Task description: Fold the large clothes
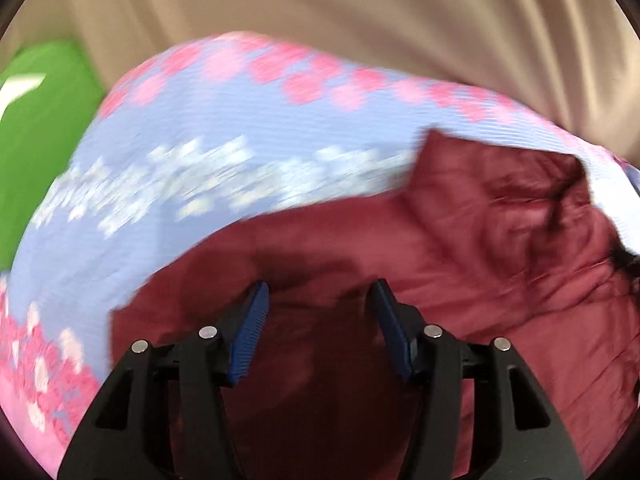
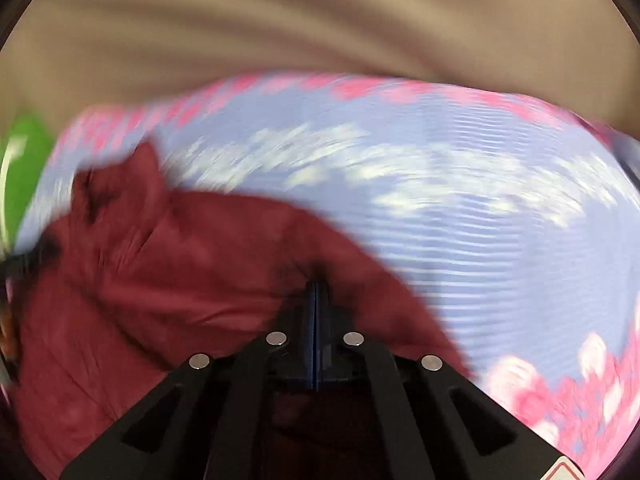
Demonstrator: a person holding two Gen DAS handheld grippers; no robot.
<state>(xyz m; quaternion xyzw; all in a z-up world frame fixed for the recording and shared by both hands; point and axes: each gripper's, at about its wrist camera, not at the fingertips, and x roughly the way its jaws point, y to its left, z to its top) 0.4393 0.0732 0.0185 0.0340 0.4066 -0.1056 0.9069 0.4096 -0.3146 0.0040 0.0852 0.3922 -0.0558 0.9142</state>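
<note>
A dark red garment (image 1: 460, 248) lies crumpled on a bed with a blue sheet with pink and white flowers (image 1: 200, 128). My left gripper (image 1: 318, 292) is open just above the garment's near edge, with cloth under and between its blue pads (image 1: 252, 328). In the right wrist view the same garment (image 2: 160, 280) spreads to the left. My right gripper (image 2: 316, 292) is shut, its blue pads pressed together at the garment's edge; both views are blurred, and I cannot tell whether cloth is pinched.
Beige curtains (image 1: 360, 8) hang behind the bed. A green object (image 1: 40, 120) stands at the far left, also in the right wrist view (image 2: 24, 168). The flowered sheet (image 2: 480, 220) stretches to the right of the garment.
</note>
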